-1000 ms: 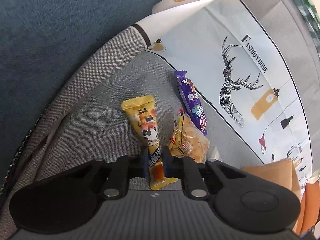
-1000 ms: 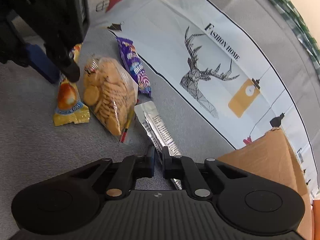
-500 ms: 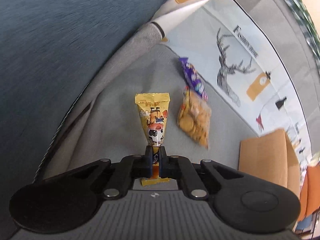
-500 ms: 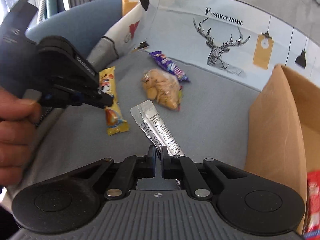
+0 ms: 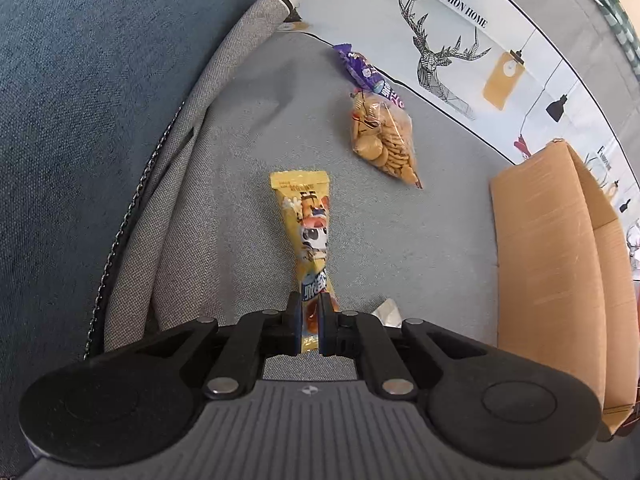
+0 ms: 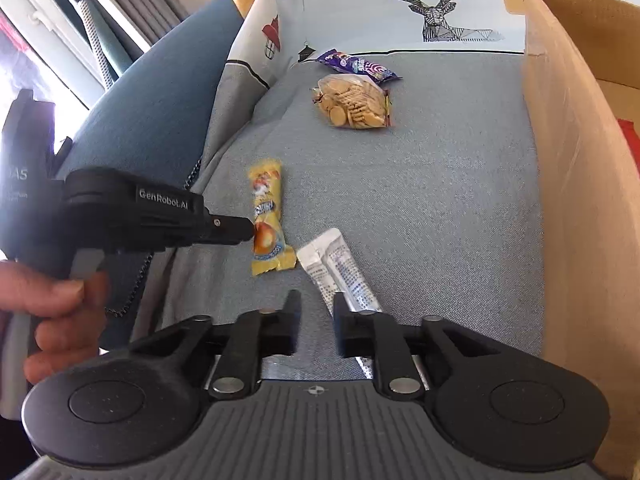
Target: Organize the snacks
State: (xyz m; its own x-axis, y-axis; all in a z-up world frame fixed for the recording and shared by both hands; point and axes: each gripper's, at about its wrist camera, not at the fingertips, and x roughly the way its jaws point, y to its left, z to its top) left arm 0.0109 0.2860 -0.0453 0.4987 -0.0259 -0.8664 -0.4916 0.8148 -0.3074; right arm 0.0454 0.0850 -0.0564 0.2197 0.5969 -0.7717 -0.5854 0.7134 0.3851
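Left wrist view: left gripper (image 5: 310, 322) is pinching a glossy yellow crinkled snack pouch (image 5: 306, 236) over woven grey upholstery (image 5: 248, 184); right gripper (image 6: 317, 320) is opening, its jaws touching nothing, above a flat silver foil sachet (image 6: 340, 272).

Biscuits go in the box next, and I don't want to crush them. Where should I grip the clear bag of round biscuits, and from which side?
Grip the bag of round biscuits by its flat, gathered end on the side nearest the cardboard box. It lies flat on the sofa seat, its far edge against the purple wrapper, so come down from the open box side. That end looks thin; the bulging middle holds the biscuits.
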